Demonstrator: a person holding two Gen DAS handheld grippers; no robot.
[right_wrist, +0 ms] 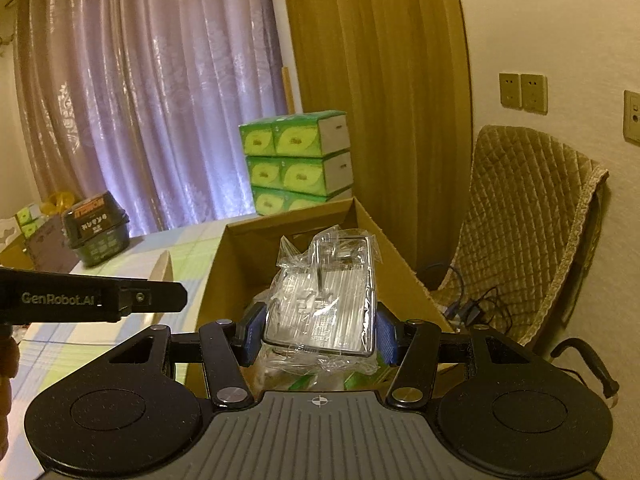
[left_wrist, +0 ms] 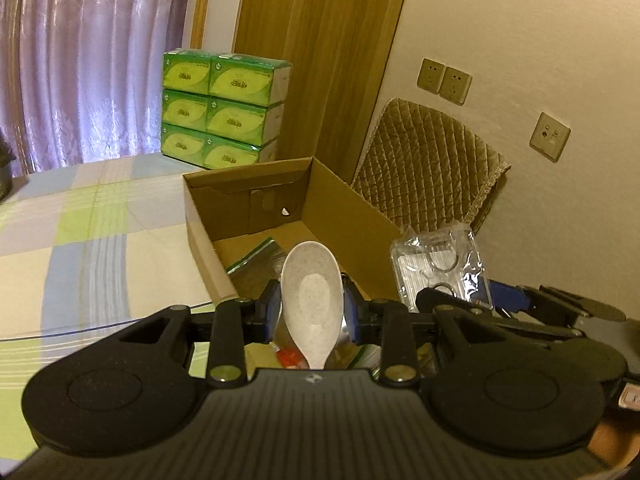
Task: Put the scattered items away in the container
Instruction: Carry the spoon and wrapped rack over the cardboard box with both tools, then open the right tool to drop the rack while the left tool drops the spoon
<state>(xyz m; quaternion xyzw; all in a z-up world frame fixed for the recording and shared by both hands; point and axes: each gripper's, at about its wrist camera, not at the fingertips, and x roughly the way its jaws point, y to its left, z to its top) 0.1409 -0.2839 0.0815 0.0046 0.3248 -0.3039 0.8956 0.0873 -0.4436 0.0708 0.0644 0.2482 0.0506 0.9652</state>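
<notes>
An open cardboard box sits on the checked tablecloth. My left gripper is shut on a white speckled spoon, held bowl-up over the box's near end. Green-edged bags lie on the box floor. My right gripper is shut on a clear plastic packet holding a metal item, above the box. In the left wrist view that packet and the right gripper show at the right. The left gripper's arm crosses the right wrist view at the left.
Stacked green tissue packs stand behind the box near purple curtains. A quilted chair with cables is at the right by the wall. A dark tub stands far left on the table.
</notes>
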